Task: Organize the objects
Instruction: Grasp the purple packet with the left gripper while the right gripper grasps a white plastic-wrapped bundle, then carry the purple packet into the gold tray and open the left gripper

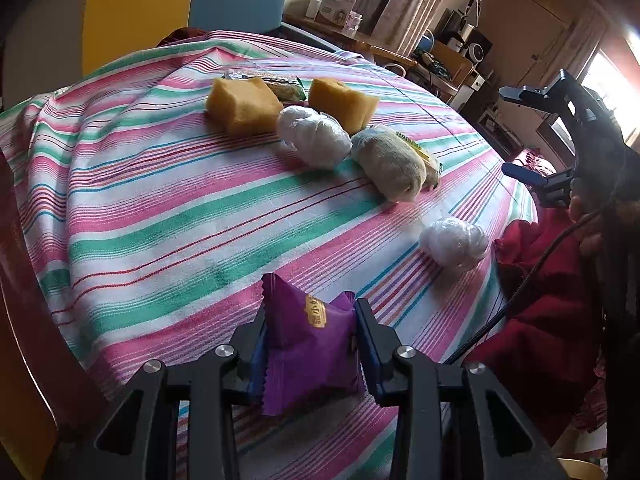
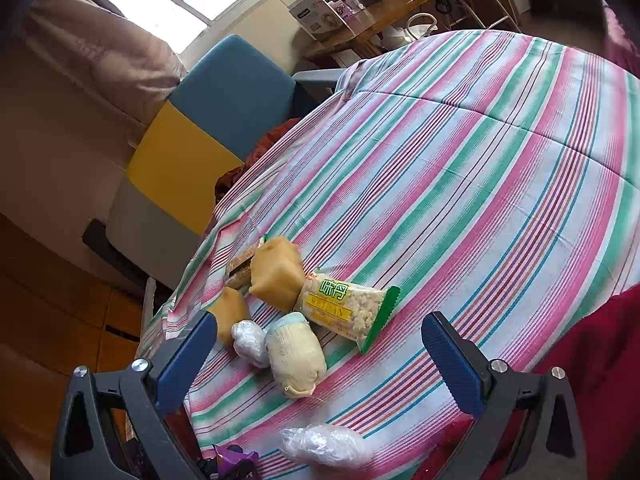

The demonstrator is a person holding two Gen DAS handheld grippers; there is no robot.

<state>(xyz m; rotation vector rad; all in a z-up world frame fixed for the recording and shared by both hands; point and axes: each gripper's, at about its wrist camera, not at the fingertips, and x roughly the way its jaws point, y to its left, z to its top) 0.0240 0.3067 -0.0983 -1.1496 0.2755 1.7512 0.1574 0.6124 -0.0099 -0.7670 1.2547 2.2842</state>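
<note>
My left gripper (image 1: 310, 332) is shut on a purple snack packet (image 1: 310, 344), held just above the striped tablecloth (image 1: 160, 208) near its front edge. Beyond it lie two yellow sponge cakes (image 1: 242, 106), a white wrapped ball (image 1: 312, 136), a beige roll (image 1: 388, 164) and a second white wrapped ball (image 1: 454, 242). My right gripper (image 2: 320, 340) is open and empty above the same group: the beige roll (image 2: 296, 354), a green-edged rice snack packet (image 2: 346, 312), a yellow cake (image 2: 276, 274). It also shows at the right of the left wrist view (image 1: 516, 132).
A blue, yellow and white chair (image 2: 192, 136) stands behind the table. A wooden side table with boxes (image 1: 340, 4) is at the back. Red clothing (image 1: 540, 300) lies at the table's right edge. A cable (image 1: 520, 292) hangs there.
</note>
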